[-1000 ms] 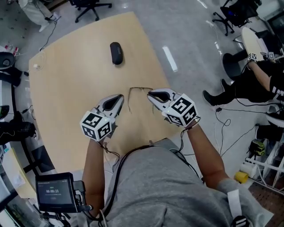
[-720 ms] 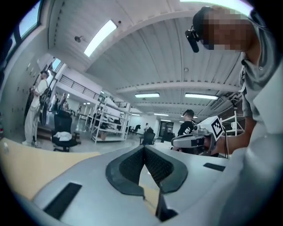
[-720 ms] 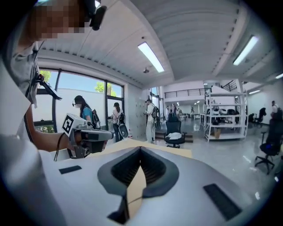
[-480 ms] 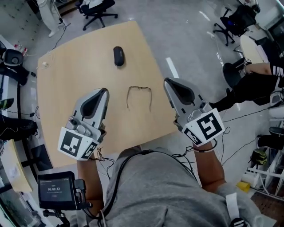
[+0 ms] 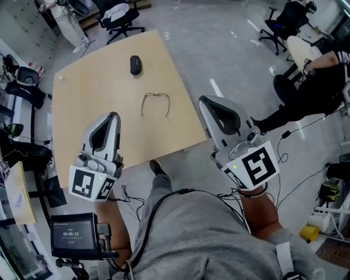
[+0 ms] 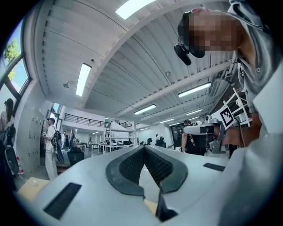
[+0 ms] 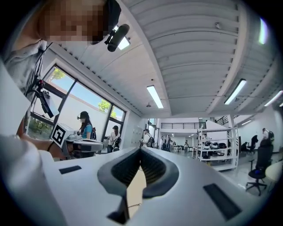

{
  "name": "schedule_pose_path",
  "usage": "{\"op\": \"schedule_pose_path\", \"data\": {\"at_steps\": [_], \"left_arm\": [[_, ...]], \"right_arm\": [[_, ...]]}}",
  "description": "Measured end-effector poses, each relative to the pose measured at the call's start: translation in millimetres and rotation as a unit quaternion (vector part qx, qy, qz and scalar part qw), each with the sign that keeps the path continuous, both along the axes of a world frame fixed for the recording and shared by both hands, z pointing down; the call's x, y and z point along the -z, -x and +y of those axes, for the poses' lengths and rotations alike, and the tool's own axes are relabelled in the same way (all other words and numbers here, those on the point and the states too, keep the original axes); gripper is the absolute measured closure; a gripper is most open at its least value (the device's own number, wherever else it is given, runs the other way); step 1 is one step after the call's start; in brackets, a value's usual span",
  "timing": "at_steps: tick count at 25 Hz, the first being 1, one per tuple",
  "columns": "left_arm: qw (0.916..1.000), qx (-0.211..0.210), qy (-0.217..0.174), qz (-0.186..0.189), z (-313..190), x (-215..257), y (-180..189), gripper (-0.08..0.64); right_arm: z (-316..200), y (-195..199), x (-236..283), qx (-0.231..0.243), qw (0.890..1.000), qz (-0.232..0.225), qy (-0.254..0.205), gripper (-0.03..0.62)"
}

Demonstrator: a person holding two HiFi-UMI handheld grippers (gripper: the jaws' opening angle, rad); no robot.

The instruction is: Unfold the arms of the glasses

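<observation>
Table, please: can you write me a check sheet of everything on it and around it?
Surface: wooden table, bare apart from a few things.
Job's things: glasses lying flat, both arms unfolded.
Clutter: dark oval case beyond the glasses; one tiny clear thing near the far left edge, too small to name.
Grippers: left gripper and right gripper both shut, nothing between the jaws, not touching the glasses.
Cables: black cables run across the person's grey shirt; more lie on the floor at right.
Surroundings: office chair, seated person, small screen.
</observation>
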State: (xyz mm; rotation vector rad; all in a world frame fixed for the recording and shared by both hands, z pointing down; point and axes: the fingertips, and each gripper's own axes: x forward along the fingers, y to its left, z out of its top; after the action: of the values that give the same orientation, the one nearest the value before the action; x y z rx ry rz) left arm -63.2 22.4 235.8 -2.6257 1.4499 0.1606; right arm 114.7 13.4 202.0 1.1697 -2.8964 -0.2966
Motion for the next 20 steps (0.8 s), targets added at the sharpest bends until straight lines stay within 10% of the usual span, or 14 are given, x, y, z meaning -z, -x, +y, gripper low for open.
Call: {"op": "schedule_pose_path", "data": {"at_steps": [6,20], "left_arm": [[0.9991,0.015,-0.025,-0.032,99,18,-60,0.555],[0.9931,0.061,-0.071,-0.07,240,66,-72,0.554]], "right_arm": [[96,-51,17,0.016,1.0,-0.009,-0.015,0.584],[222,-74,32,0.039,0.999,-0.007,-0.01,0.584]]}}
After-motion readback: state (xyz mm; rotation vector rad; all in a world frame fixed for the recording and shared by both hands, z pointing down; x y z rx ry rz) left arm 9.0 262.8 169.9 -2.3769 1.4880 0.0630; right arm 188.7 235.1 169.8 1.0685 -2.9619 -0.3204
